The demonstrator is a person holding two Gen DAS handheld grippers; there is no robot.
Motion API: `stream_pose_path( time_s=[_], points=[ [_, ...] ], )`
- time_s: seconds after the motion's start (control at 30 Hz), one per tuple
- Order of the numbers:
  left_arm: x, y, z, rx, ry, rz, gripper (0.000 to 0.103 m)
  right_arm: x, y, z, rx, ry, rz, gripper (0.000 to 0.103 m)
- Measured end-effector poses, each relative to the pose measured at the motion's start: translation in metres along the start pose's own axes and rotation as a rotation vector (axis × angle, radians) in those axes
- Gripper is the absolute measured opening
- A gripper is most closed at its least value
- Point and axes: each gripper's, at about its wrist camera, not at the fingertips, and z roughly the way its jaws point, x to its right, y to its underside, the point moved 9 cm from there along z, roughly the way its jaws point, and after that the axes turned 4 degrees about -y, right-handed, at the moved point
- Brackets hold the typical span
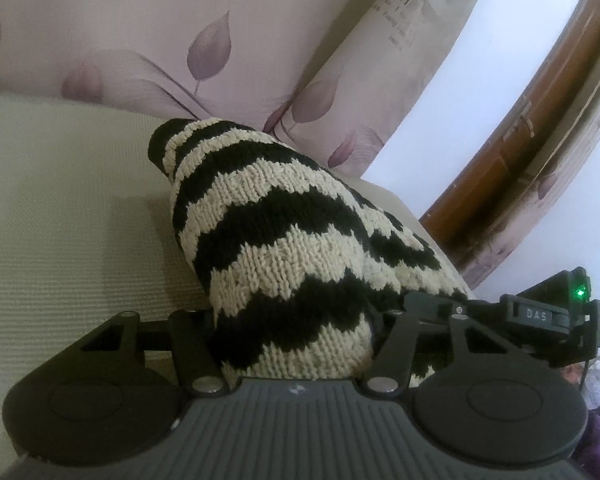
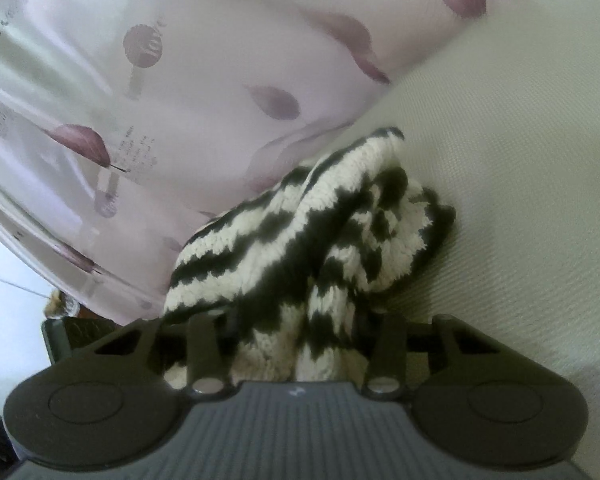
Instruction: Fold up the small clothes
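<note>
A small knitted garment (image 1: 276, 232) with black and cream zigzag stripes is bunched up and draped over my left gripper (image 1: 292, 332), hiding the fingertips; the jaws are closed in on the knit. In the right wrist view the same garment (image 2: 300, 248) is bunched over my right gripper (image 2: 296, 340), whose jaws are also closed on the knit with the tips hidden. The other gripper (image 1: 548, 316), with a green light, shows at the right of the left wrist view, touching the garment's far side. The garment hangs just above a cream textured surface (image 1: 60, 220).
A pink sheet with purple leaf prints (image 1: 140, 32) rises behind the cream surface (image 2: 520, 160). A brown wooden door (image 1: 520, 140) and white wall are at the right in the left wrist view.
</note>
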Motion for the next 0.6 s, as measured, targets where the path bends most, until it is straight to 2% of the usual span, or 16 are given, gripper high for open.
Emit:
stream_pose_path(
  time_s=[0.2,0.6],
  points=[
    [0.002,0.010,-0.042,0.010,-0.067,0.002,0.058,-0.030,0.020,0.003,-0.001,-0.047,0.034,0.043],
    [-0.008,0.033,-0.136,0.009,-0.207,0.020,0.058,-0.092,0.086,0.015,-0.046,-0.115,0.062,0.043]
  ],
)
